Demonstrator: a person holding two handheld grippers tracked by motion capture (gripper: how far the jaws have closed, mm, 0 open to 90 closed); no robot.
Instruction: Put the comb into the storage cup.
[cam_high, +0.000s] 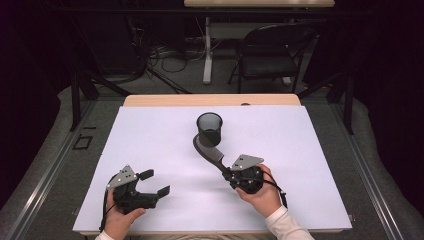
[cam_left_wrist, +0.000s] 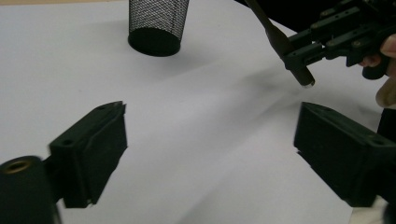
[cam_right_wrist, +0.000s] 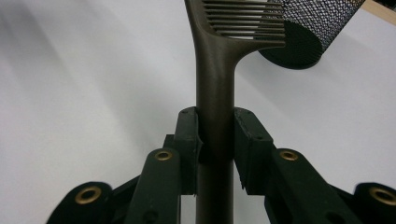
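From the high view, the right gripper (cam_high: 226, 171) is clenching a dark comb (cam_high: 207, 151) whose long axis is pointing toward eleven o'clock, its head lying just below the mesh cup (cam_high: 209, 128). In the left gripper view, the left gripper (cam_left_wrist: 210, 154) is hanging released and empty, the cup sitting at eleven o'clock, well apart. In the right gripper view, the comb's handle is running toward twelve, the cup at one o'clock, so the right hand is nearer.
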